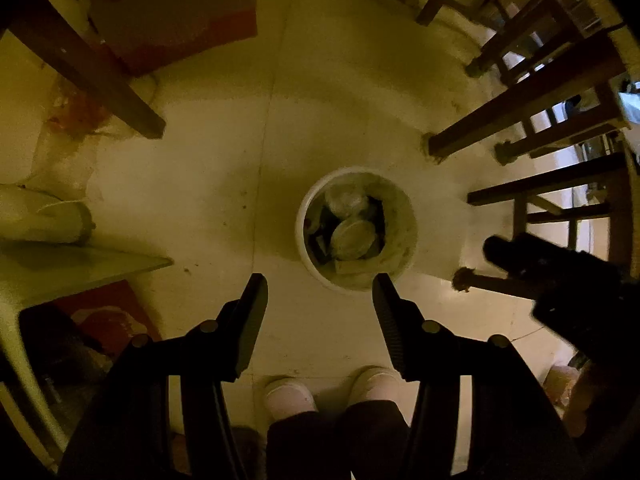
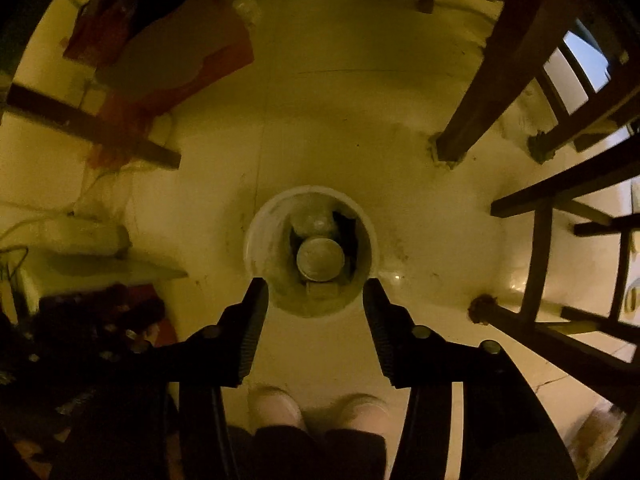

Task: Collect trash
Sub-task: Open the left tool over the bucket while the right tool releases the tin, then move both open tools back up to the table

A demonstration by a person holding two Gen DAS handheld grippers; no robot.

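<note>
A white round trash bin (image 1: pixel 404 216) stands on the pale floor, seen from above. It holds round lids or cups (image 1: pixel 354 236) and dark scraps. In the right wrist view the bin (image 2: pixel 260 240) lies just beyond the fingertips, with a round lid (image 2: pixel 320 259) inside. My left gripper (image 1: pixel 320 280) is open and empty, high above the floor, left of and nearer than the bin. My right gripper (image 2: pixel 315 284) is open and empty, directly above the bin. The right gripper also shows as a dark shape in the left wrist view (image 1: pixel 560 280).
Dark wooden chair legs (image 1: pixel 500 124) stand to the right of the bin, also in the right wrist view (image 2: pixel 484 92). A table leg (image 1: pixel 92 68) and a red box (image 1: pixel 180 20) lie at the upper left. The person's white shoes (image 1: pixel 288 398) are below the grippers.
</note>
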